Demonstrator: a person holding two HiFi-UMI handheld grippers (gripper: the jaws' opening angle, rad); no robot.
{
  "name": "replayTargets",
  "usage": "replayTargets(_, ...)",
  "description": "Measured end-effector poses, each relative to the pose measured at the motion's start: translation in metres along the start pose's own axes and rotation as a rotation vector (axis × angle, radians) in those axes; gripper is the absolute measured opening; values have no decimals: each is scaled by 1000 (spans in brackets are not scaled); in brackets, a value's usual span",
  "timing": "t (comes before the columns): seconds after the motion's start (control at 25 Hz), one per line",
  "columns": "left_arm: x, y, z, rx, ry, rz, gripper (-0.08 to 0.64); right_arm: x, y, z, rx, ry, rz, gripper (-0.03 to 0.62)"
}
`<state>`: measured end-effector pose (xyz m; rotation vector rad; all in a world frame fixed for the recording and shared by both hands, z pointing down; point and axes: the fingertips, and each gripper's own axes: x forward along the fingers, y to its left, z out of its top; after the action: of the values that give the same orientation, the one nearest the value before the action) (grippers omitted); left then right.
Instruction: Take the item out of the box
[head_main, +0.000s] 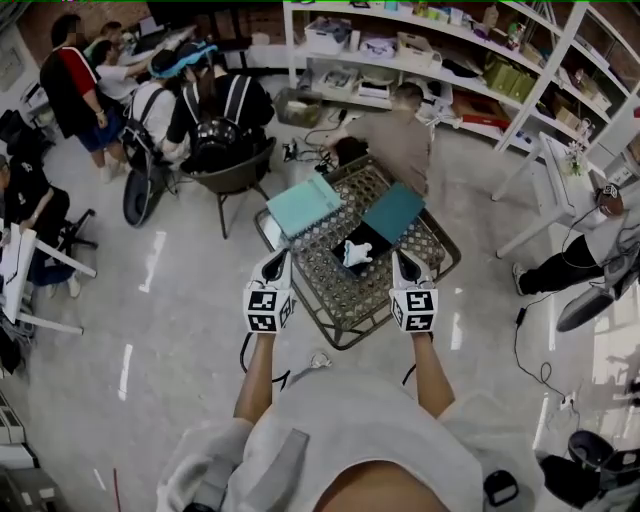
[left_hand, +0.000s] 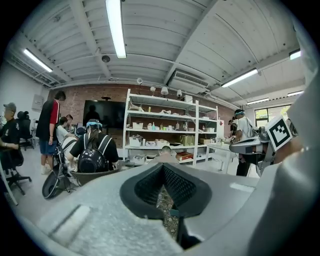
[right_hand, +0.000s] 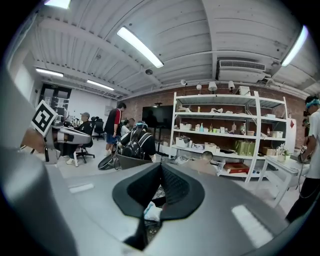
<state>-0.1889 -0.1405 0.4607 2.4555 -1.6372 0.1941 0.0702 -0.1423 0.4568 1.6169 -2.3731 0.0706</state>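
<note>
A pale, glossy workshop floor carries a low, square, brown woven-wicker table (head_main: 345, 335), and everything the task needs sits on it. Nearest the person, the left tool (head_main: 277, 262) and the right tool (head_main: 405, 265) hover over the table's near half, just short of the dark teal cardboard box (head_main: 392, 212) with its black inside. In their own views, the left tool (left_hand: 163, 167) and the right tool (right_hand: 161, 167) both have their jaws pressed together with nothing between them.

The small white crumpled-looking item (head_main: 357, 253) lies inside the box, below the right tool's tips (right_hand: 152, 211). Left of the box rests a light teal flat lid (head_main: 304, 205). Beyond the box, a person in a brown top (head_main: 400, 140) crouches at the table's far edge, in front of white shelving (head_main: 440, 50).

Descending with the jaws closed would likely only poke the item or push it deeper. A late or off-centre opening could pinch the box wall and lift the light box too. A sideways shove might slide the box along the weave, and a tip could snag in the open wicker.
</note>
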Motion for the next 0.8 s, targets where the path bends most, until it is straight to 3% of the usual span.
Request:
replayTargets(0.36, 47, 33, 3, -9, 8, -36, 5, 50, -4, -1, 17, 31, -27, -1)
replayTargets(0.8, 85, 22, -7, -20, 50, -36, 5, 75, -26, -16, -2, 71, 21, 0)
